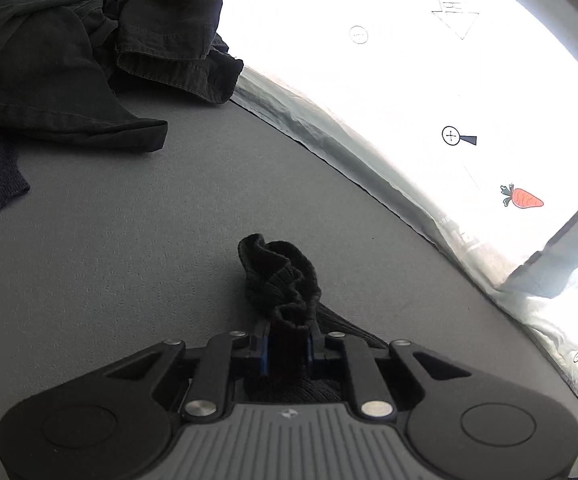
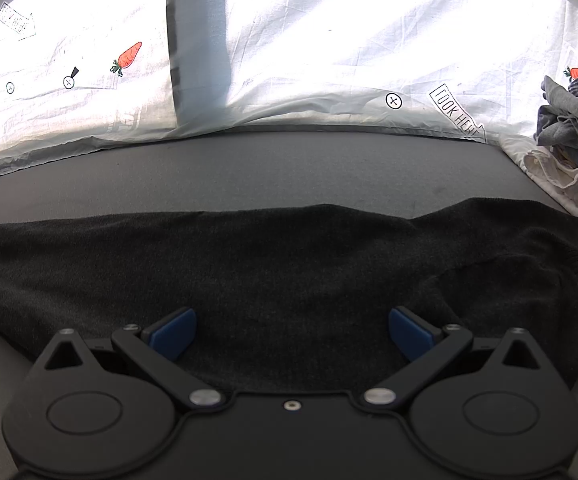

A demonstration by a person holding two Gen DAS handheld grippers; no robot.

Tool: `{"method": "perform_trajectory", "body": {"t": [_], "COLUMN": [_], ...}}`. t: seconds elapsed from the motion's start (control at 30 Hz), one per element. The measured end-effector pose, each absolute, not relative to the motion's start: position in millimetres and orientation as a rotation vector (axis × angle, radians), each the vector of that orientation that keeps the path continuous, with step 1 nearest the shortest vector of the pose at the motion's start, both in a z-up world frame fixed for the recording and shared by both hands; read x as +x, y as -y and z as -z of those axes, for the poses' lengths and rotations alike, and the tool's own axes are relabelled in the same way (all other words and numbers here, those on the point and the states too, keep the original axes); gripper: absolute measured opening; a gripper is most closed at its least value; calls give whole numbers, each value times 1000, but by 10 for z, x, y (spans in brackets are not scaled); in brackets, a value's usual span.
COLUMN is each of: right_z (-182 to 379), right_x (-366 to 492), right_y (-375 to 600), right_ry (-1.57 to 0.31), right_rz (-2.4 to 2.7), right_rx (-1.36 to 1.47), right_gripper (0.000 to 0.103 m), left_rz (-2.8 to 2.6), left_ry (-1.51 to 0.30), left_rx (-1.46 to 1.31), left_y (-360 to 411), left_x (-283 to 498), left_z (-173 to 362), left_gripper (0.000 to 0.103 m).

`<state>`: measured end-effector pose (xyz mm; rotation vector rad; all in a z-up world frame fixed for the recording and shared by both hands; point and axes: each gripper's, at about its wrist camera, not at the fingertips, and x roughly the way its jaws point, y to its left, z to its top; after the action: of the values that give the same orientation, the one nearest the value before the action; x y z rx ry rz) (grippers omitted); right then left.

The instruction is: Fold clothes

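Note:
A dark knit sweater point(image 2: 289, 264) lies spread flat on the grey surface point(image 2: 289, 168) in the right wrist view. My right gripper point(image 2: 293, 332) hovers just over its near part, open wide, with nothing between the blue pads point(image 2: 173, 332). In the left wrist view my left gripper point(image 1: 287, 350) is shut on a bunched ribbed edge of the dark knit sweater point(image 1: 281, 280), which sticks up past the fingertips above the grey surface point(image 1: 129, 260).
A heap of dark clothes point(image 1: 89, 48) lies at the far left. A white sheet printed with carrots point(image 2: 329, 40) lines the far side. A pile of grey and checked clothes point(image 2: 577, 128) sits at the right edge.

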<state>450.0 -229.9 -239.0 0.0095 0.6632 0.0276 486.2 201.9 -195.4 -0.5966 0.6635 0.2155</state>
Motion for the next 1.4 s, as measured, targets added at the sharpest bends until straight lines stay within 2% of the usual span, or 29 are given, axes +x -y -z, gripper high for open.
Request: {"method": "perform_trajectory", "body": {"t": [0.2,0.4,0.43,0.47,0.57,0.6,0.77,0.9,1.03,1.1,1.13,1.17,1.2,1.27,1.3,1.4], "right_z": [2392,2388,2386,2384,2332,2304,2165,2054,1942,1950,1969,2020,2060,2132,2165,2258], "right_x": [4500,4497,4497,4498,4528,4537,4583,4621,4658,4726,4769,4831,4878,4963,5002,5117], "right_y": [2300,2306,2308,2309,2308,2315,2349,2376,2404,2369,2351,2307,2256,2146,2086,1880], "right_ry": [-662,-663,-664,-665,-699,-704,-725,-740,-753,-776,-793,-823,-847,-888,-905,-953], "right_rz": [-28,-30,-30,-31,-39,-45,-77,-103,-128,-176,-206,-243,-271,-328,-359,-397], "right_rx": [13,16,17,18,42,74,232,359,486,584,640,722,776,864,900,982], "right_gripper": [103,103,103,103,103,103,103,91,89,71,54,46,44,28,24,22], "left_rz": [73,210,212,216,220,215,142,0,-83,-90,-91,-92,-93,-100,-101,-97], "left_ry": [-641,-896,-905,-903,-891,-877,-808,-870,-944,-951,-945,-944,-943,-939,-937,-932], "left_rx": [-620,-530,-537,-553,-598,-605,-626,-529,-503,-531,-533,-528,-519,-516,-512,-491], "left_y": [-1302,-584,-584,-614,-722,-774,-1071,-1207,-1315,-1359,-1364,-1358,-1351,-1339,-1332,-1308], "left_x": [4799,4812,4803,4795,4773,4764,4717,4778,4780,4752,4744,4748,4754,4762,4759,4746], "left_z": [1639,1966,1970,1953,1874,1814,1621,1705,1874,1944,1949,1947,1943,1940,1938,1933], "left_gripper": [16,25,26,32,58,63,72,72,72,72,72,73,73,73,73,73]}}
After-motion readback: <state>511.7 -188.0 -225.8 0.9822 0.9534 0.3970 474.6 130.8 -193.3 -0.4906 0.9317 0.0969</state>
